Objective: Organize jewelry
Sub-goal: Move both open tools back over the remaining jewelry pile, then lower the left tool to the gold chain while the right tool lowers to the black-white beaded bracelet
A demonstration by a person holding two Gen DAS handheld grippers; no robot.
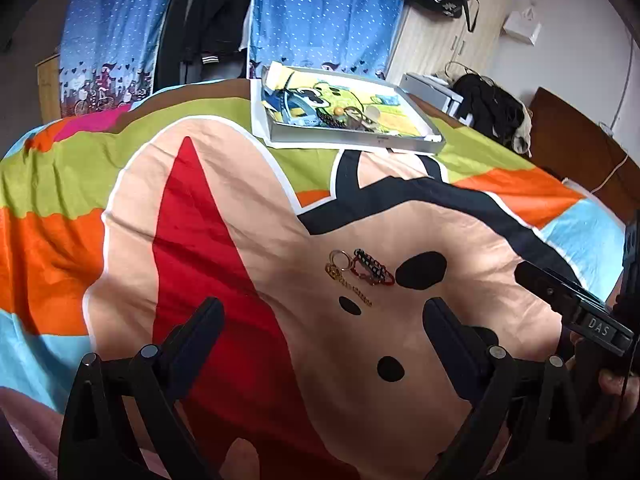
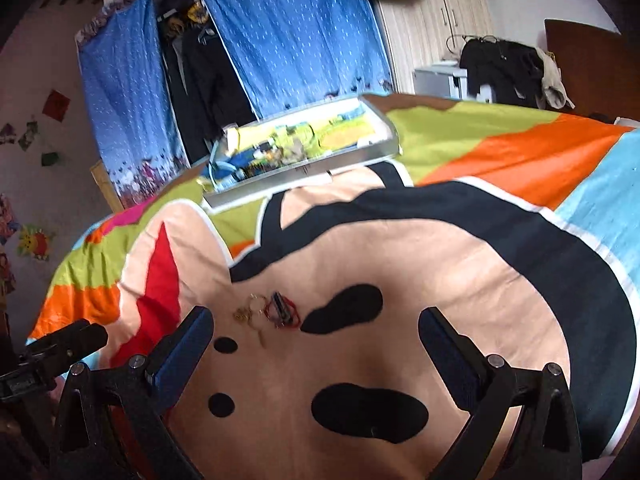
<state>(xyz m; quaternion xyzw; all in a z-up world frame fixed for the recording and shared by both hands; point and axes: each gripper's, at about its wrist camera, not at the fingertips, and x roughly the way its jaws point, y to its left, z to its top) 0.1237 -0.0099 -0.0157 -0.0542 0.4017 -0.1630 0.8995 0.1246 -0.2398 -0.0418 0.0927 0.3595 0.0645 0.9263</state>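
A small heap of jewelry lies on the bedspread: a gold ring and chain (image 1: 339, 270) beside a red and black beaded bracelet (image 1: 372, 267). The heap also shows in the right wrist view (image 2: 276, 312). A shallow grey box (image 1: 360, 142) with a yellow cartoon lining holds more trinkets at the far side of the bed; it shows in the right wrist view too (image 2: 304, 170). My left gripper (image 1: 324, 322) is open and empty, just short of the heap. My right gripper (image 2: 316, 334) is open and empty, with the heap ahead on its left.
The colourful cartoon bedspread (image 1: 224, 208) covers the bed. Blue curtains (image 1: 320, 12) and hanging dark clothes stand behind it. A wooden wardrobe (image 1: 440, 36), a chair with black clothing (image 1: 492, 108) and a dark headboard (image 1: 576, 132) are at the right.
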